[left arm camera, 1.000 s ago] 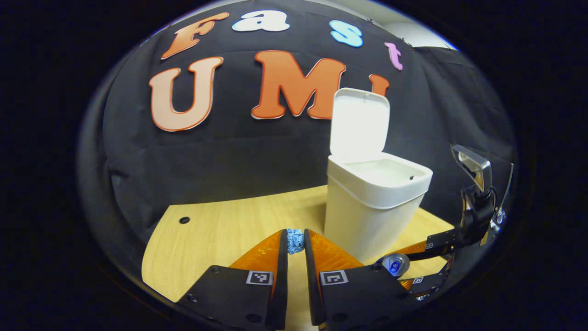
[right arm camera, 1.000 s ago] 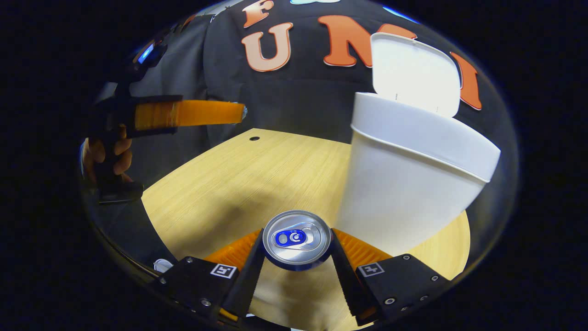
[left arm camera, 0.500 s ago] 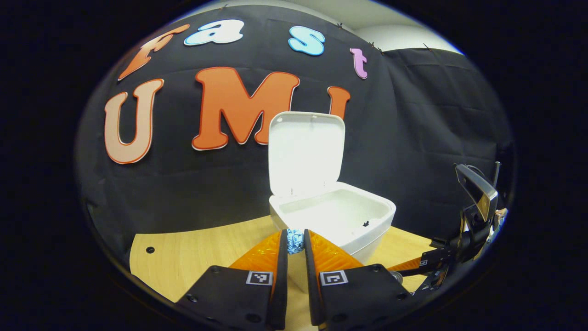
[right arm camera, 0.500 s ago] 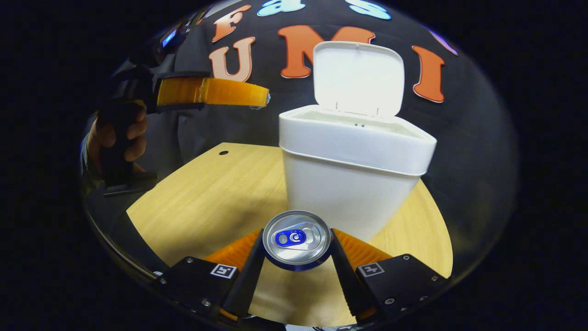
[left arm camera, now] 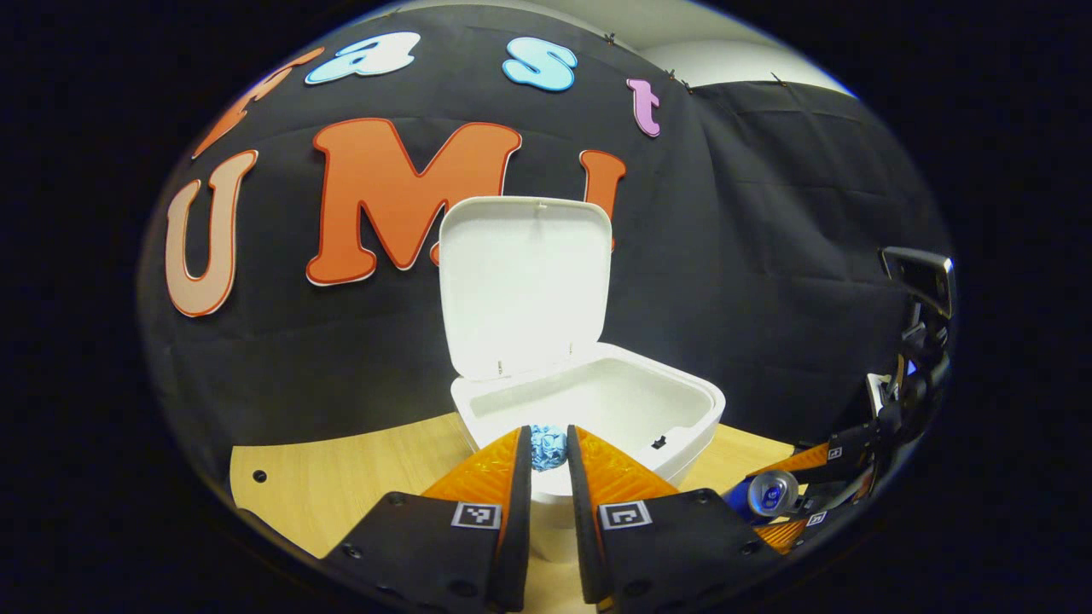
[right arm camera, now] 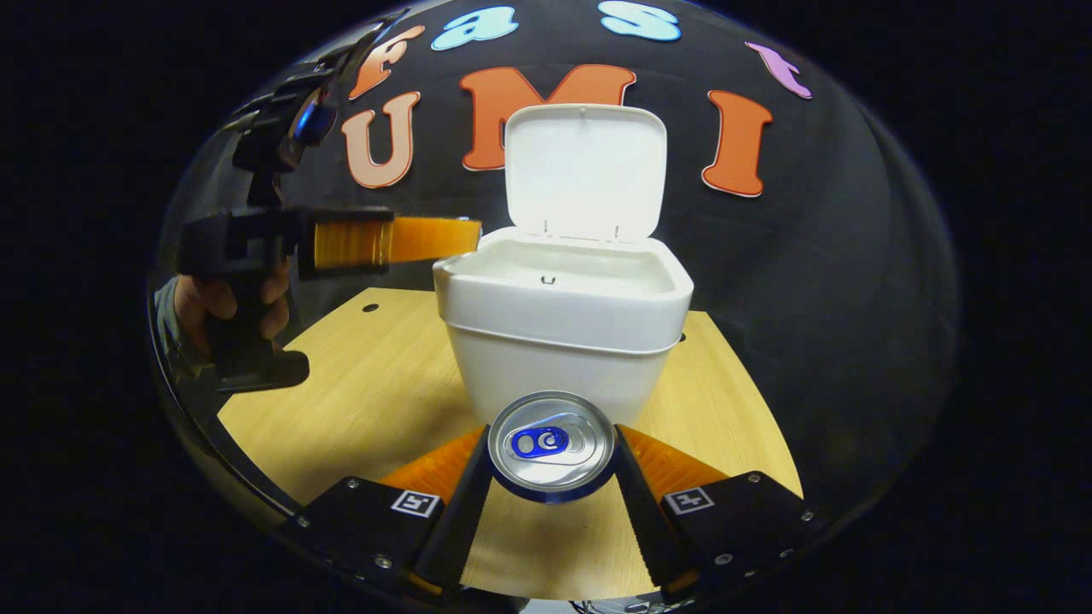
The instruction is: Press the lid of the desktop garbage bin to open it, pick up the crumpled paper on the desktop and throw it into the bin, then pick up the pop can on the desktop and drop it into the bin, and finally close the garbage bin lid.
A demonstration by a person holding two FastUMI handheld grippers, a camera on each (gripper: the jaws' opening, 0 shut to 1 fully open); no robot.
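The white bin (left arm camera: 674, 418) (right arm camera: 563, 324) stands on the wooden desk with its lid (left arm camera: 525, 286) (right arm camera: 584, 170) raised upright. My left gripper (left arm camera: 548, 450) is shut on the crumpled blue paper (left arm camera: 548, 447), held at the bin's near rim above the opening. In the right gripper view the left gripper (right arm camera: 461, 239) reaches the bin's left rim, held by a hand (right arm camera: 213, 307). My right gripper (right arm camera: 551, 448) is shut on the pop can (right arm camera: 551, 443), in front of the bin. The can (left arm camera: 772, 493) and right gripper (left arm camera: 802, 490) also appear low right in the left gripper view.
The wooden desk (right arm camera: 384, 392) (left arm camera: 341, 486) has a small round hole (right arm camera: 369, 307) (left arm camera: 258, 476) near its far left edge. Black cloth forms the wall behind the bin.
My left gripper has risen and moved toward the bin, bringing the paper over its near rim. My right gripper, holding the can, has swung to face the bin squarely.
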